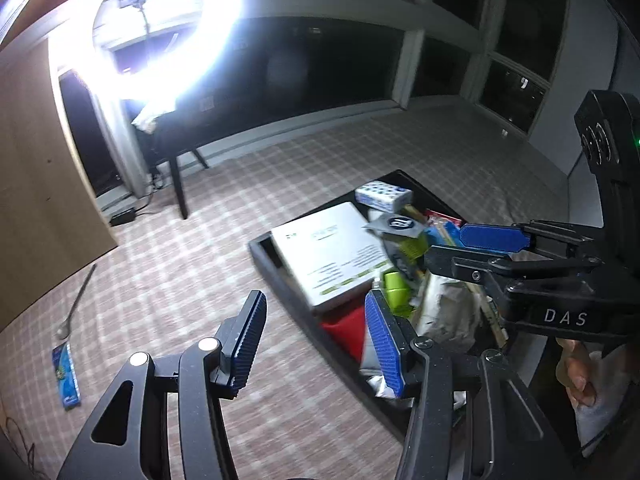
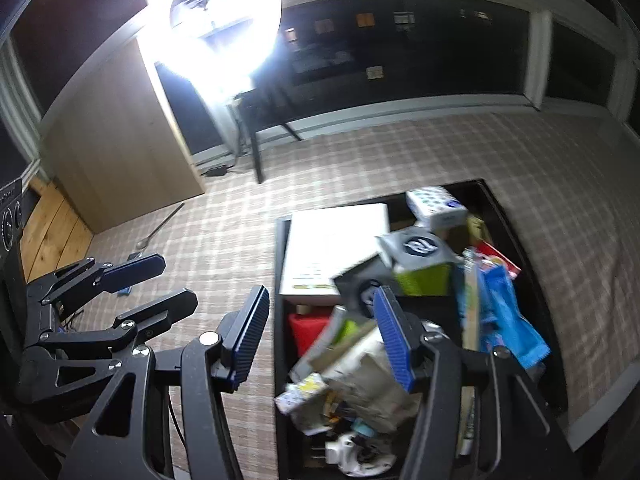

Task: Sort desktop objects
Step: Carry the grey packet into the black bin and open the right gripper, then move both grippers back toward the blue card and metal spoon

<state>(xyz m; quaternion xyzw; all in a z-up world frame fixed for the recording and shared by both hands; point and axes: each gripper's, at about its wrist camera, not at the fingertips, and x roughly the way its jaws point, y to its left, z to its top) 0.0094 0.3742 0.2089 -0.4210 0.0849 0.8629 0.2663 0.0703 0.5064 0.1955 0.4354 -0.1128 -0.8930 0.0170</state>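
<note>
A black tray on the checked cloth is heaped with objects: a white flat box, a dotted tissue pack, a red item and green packs. My left gripper hovers open and empty over the tray's near left edge. My right gripper reaches in from the right above the pile, open and empty. In the right wrist view, my right gripper straddles the tray's left wall above crumpled wrappers. The left gripper is open at the left.
A metal spoon and a small blue packet lie on the cloth, left of the tray. A blue bag leans in the tray's right side. A bright ring light glares behind; a wooden panel stands at left.
</note>
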